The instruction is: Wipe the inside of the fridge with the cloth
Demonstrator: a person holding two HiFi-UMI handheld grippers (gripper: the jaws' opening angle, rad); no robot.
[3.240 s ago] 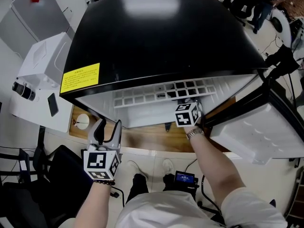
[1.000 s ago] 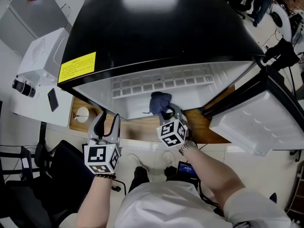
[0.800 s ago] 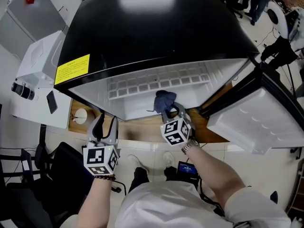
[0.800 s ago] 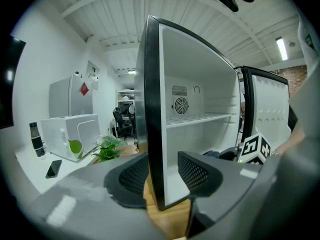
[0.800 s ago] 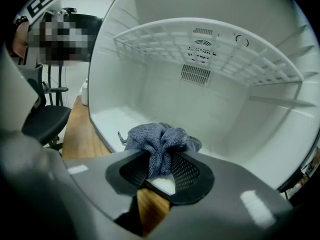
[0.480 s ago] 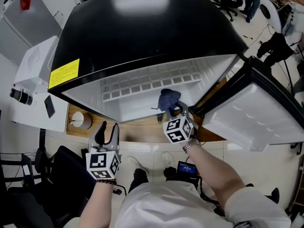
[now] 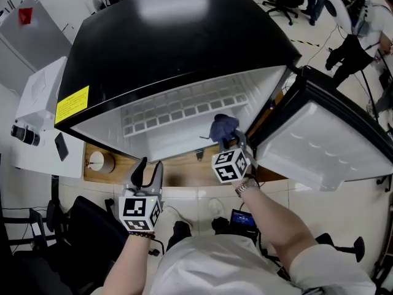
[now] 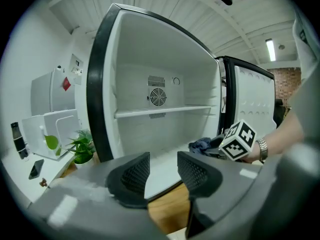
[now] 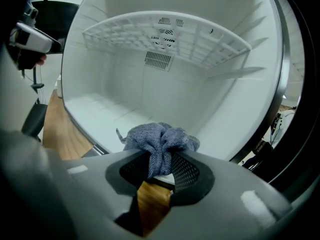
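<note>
The black fridge (image 7: 178, 42) stands with its door (image 7: 319, 140) swung wide to the right and its white inside (image 7: 178, 137) showing. My right gripper (image 7: 228, 141) is shut on a bunched blue-grey cloth (image 7: 223, 126) at the front lip of the fridge floor. In the right gripper view the cloth (image 9: 160, 139) bulges out above the right gripper (image 9: 161, 166), just over the white floor (image 9: 115, 111). My left gripper (image 7: 147, 168) hangs open and empty in front of the fridge, lower left. From the left gripper (image 8: 162, 171) I see the cloth (image 8: 202, 145) at the right.
A white grid shelf (image 9: 165, 31) spans the fridge above the cloth. A white appliance (image 7: 37, 103) stands at the left with a small potted plant (image 8: 80, 146) near it. A wooden board (image 7: 184, 171) lies under the fridge front. A black chair (image 7: 80, 226) is beside my left arm.
Three seconds ago the right gripper reached deeper into the fridge. Over the last second it has stayed at the front lip with the cloth, drifting slightly right. The left gripper has drifted right.
</note>
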